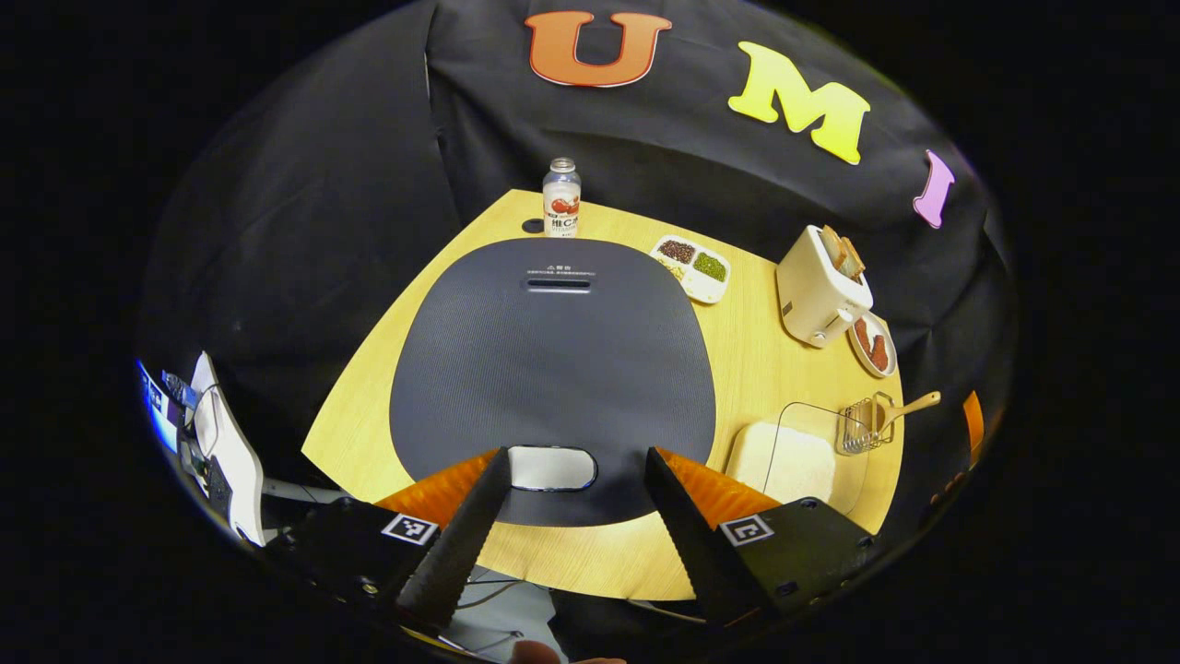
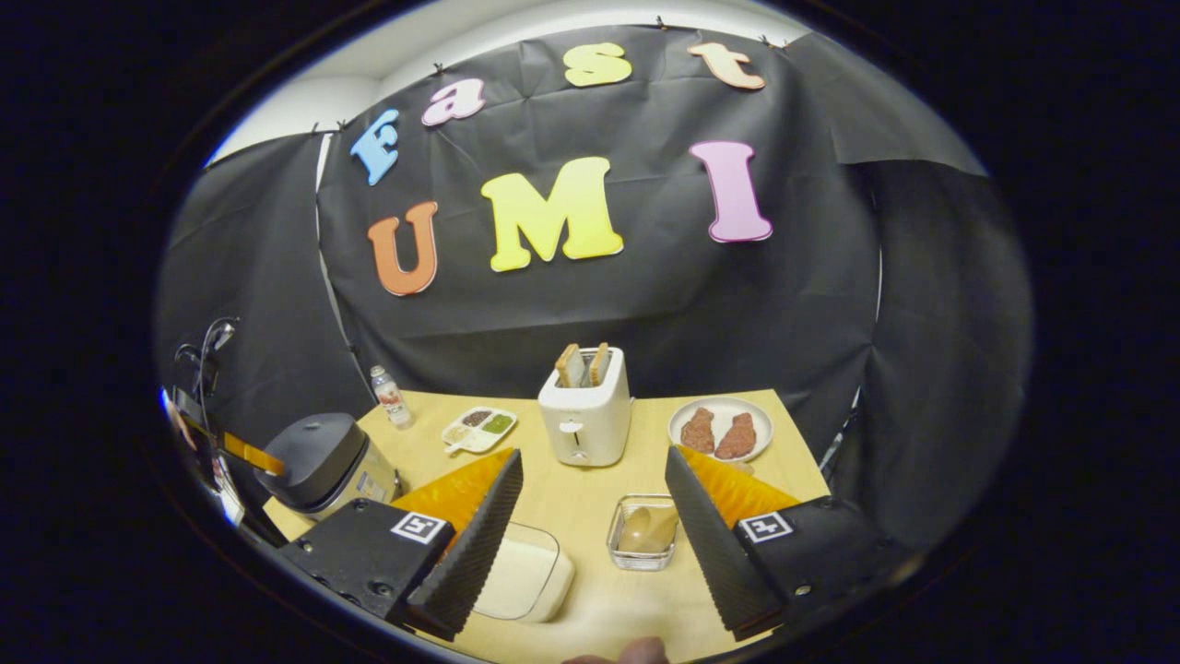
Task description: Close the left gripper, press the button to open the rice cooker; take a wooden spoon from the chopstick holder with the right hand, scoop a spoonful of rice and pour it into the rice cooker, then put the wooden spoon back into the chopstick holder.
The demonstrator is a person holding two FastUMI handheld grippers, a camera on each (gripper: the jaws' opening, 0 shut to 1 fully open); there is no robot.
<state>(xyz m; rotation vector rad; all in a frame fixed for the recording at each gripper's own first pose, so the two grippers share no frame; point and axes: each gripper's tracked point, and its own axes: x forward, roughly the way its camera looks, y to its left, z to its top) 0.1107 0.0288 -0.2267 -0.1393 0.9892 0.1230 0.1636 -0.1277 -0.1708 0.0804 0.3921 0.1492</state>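
The rice cooker's dark grey lid [image 1: 553, 360] lies shut right below my left gripper [image 1: 576, 455]. That gripper is open, and its two fingers straddle the pale lid button [image 1: 551, 468] at the cooker's front edge. To the right stands the chopstick holder [image 1: 859, 429] with the wooden spoon [image 1: 913, 404] sticking out of it, beside a box of white rice [image 1: 784, 459]. My right gripper [image 2: 592, 456] hangs open above the table with nothing in it. Just below and ahead of it are the chopstick holder [image 2: 643, 535] with the spoon's bowl [image 2: 645, 527] inside, and the rice box [image 2: 524, 570]. The rice cooker [image 2: 323, 461] stands at the left.
On the wooden table [image 1: 765, 369] stand a white toaster [image 1: 820, 286] with bread slices, a plate of meat [image 1: 873, 343], a divided dish of beans [image 1: 691, 267] and a small bottle [image 1: 561, 197]. The toaster [image 2: 585, 415] and plate [image 2: 721, 426] stand behind the holder.
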